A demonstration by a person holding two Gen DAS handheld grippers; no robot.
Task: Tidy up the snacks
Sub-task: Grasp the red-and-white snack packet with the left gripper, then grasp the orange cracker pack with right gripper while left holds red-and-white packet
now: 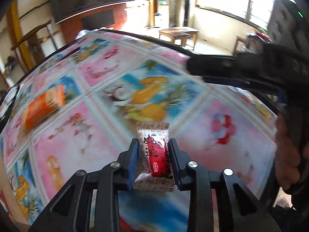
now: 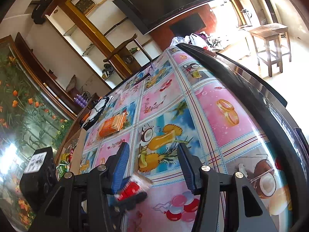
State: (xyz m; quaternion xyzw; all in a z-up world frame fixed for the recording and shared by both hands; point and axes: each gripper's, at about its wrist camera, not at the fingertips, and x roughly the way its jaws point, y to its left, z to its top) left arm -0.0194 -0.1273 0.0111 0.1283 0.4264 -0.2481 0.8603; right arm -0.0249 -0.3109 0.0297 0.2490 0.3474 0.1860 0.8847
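Observation:
A small candy [image 1: 154,154] in a white and red wrapper sits upright between the blue pads of my left gripper [image 1: 153,143], which is shut on it just above the patterned tablecloth [image 1: 77,145]. The right wrist view shows the same candy [image 2: 135,187] blurred, low and left of centre, below my right gripper [image 2: 152,148]. That gripper is open over the table [image 2: 222,116] with nothing between its fingers. An orange snack box [image 1: 44,106] lies flat at the left; the right wrist view has the box [image 2: 113,125] further back.
A black and white object [image 2: 96,112] lies beyond the orange box near the table's left edge. Colourful snack packets [image 2: 65,160] show beside that edge. The dark table rim [image 2: 251,89] curves along the right. A hand [image 1: 285,145] is at the right.

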